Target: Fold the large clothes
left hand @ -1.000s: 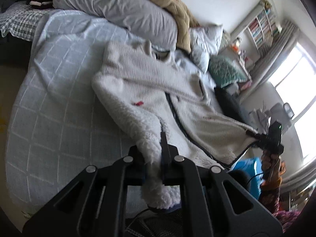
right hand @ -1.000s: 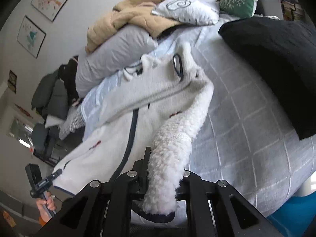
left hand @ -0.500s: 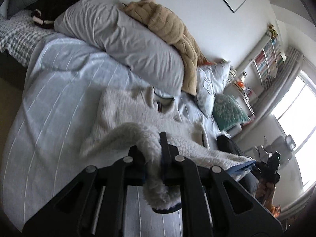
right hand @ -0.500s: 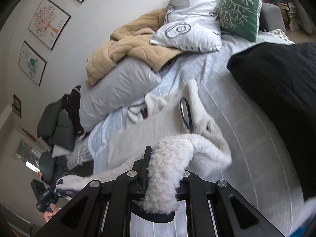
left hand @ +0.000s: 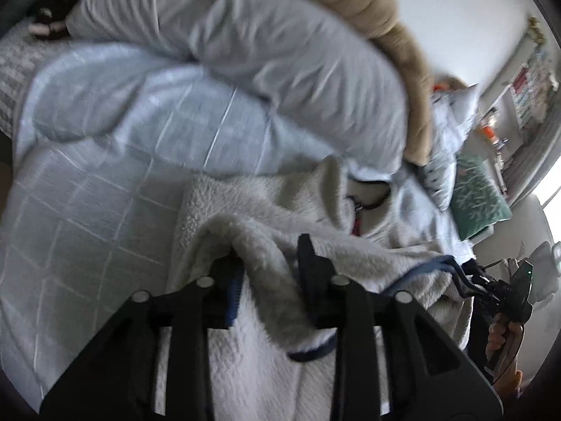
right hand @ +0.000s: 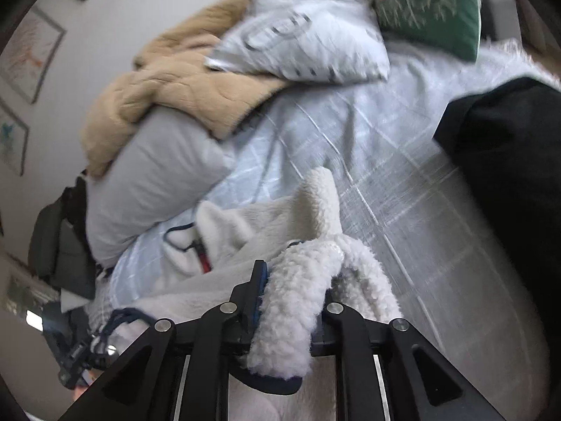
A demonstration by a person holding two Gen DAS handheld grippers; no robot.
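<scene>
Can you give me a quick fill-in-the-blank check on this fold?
1. The garment being folded is a white ____ jacket with navy trim.
2. It lies on a pale blue ____ bedspread.
3. Between the left gripper fingers lies a ____ of the jacket.
4. The tan blanket sits on top of a grey ____.

Missing words: fleece; checked; sleeve; pillow

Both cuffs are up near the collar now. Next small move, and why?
Probably open both fully and back off. The left gripper and right gripper have just been opening, with the fleece jacket sleeves still draped between the jaws, already folded up to the collar.
</scene>
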